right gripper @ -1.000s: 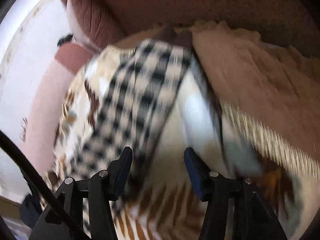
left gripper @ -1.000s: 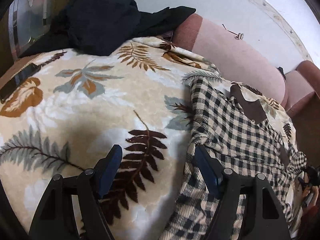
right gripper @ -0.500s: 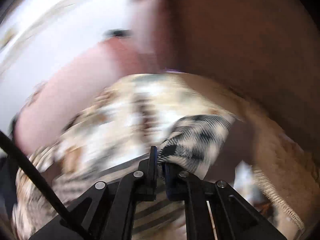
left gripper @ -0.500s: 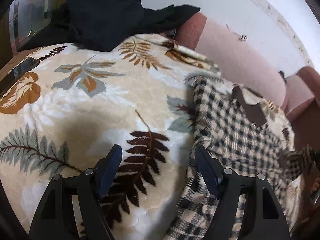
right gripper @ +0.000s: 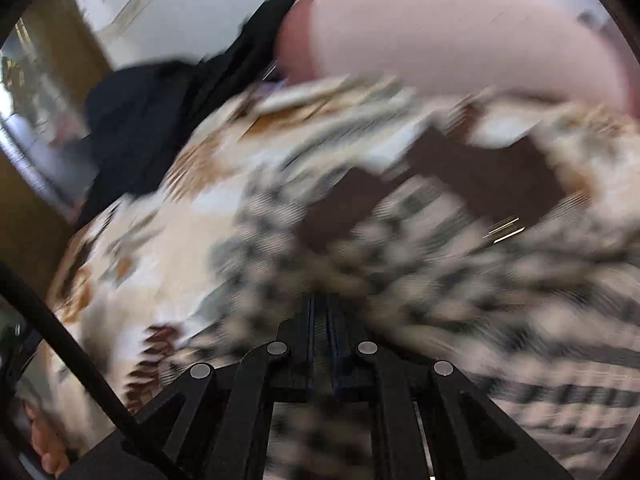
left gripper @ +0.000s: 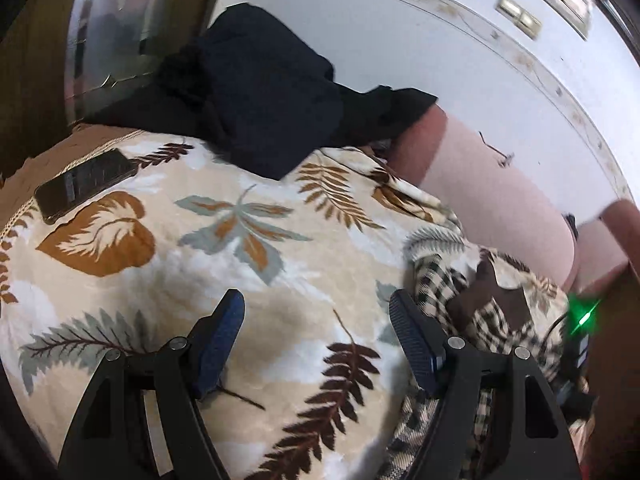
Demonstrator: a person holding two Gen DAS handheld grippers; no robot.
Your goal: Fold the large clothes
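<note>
The checked garment (right gripper: 460, 280) lies bunched on the leaf-print blanket (left gripper: 168, 264), pinched in the closed right tool (right gripper: 322, 312). The left tool (left gripper: 316, 320) hangs open, angled down over the blanket, empty. Beyond: a phone (left gripper: 84, 186), dark clothes (left gripper: 264, 92), pink sofa back (left gripper: 492, 200), white wall (left gripper: 400, 40).

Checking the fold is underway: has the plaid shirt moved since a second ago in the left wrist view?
Yes. The plaid shirt has bunched toward the right edge, away from the dark clothes, baring more leaf blanket.
</note>
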